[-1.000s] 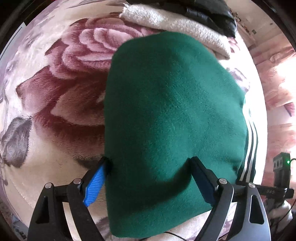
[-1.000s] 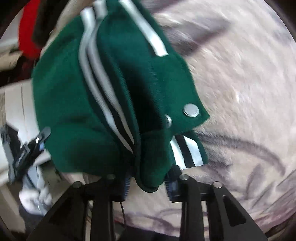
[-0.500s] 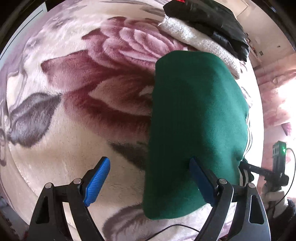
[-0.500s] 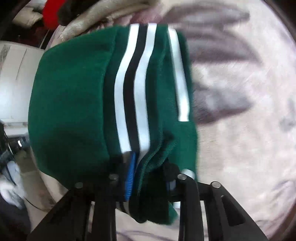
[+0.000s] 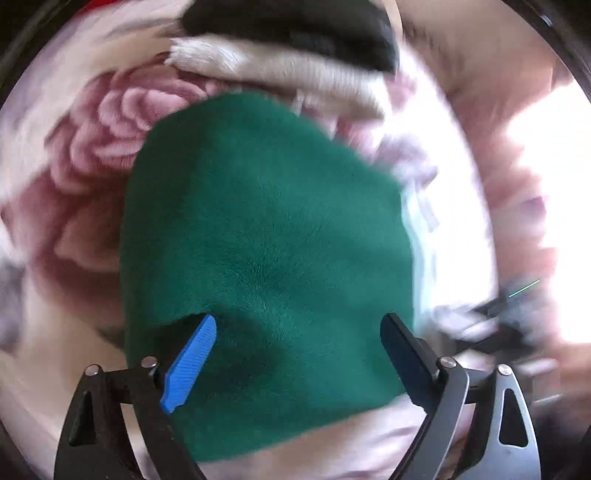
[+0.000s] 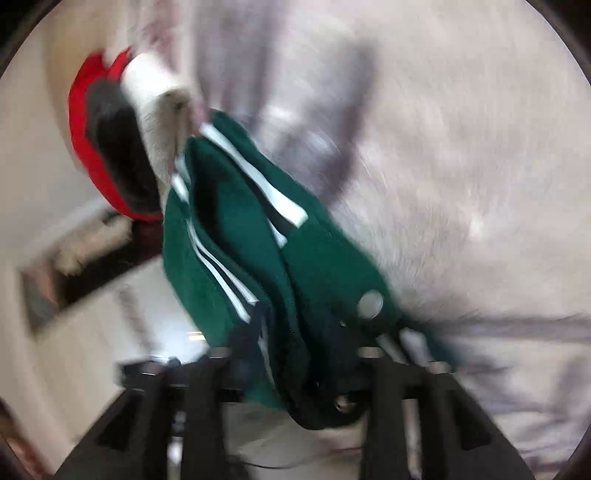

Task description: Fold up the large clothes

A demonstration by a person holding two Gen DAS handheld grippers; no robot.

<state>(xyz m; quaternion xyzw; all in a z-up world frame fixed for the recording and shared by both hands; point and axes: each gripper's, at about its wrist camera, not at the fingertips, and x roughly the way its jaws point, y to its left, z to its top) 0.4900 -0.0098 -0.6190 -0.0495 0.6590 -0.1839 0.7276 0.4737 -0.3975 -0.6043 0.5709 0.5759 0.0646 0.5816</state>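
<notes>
The left gripper (image 5: 297, 334) points steeply down over the green jacket (image 5: 266, 240). Its jaws stand wide apart; the blue pad (image 5: 190, 363) and the dark pad (image 5: 404, 354) hang over the near part of the folded bundle, and neither is seen pressing on the cloth. It holds nothing.

The green jacket lies as a compact folded bundle on the rose-patterned blanket (image 5: 92, 155). In the left wrist view its long axis runs straight away from the jaws, toward a cream garment (image 5: 266, 70) and a black garment (image 5: 295, 26) stacked at the far end. The far edge of the bundle sits just short of the cream garment.

The right gripper (image 6: 295, 369) sits at the striped, snap-buttoned end of the green jacket (image 6: 229, 251). Its jaws have just been opening. They stand about half apart, with the thick folded edge of the jacket between them. The picture is blurred; whether the pads grip the cloth cannot be told. From this side the bundle runs up and to the left, toward the cream garment (image 6: 162, 107) and a red garment (image 6: 85, 122).

Judgement: the fold appears complete or close to it. The right gripper is the nearer to contact, at the open edge. The left gripper is centred over the closed, plain face and is placed to press or to slide the bundle along its long axis toward the stack.
</notes>
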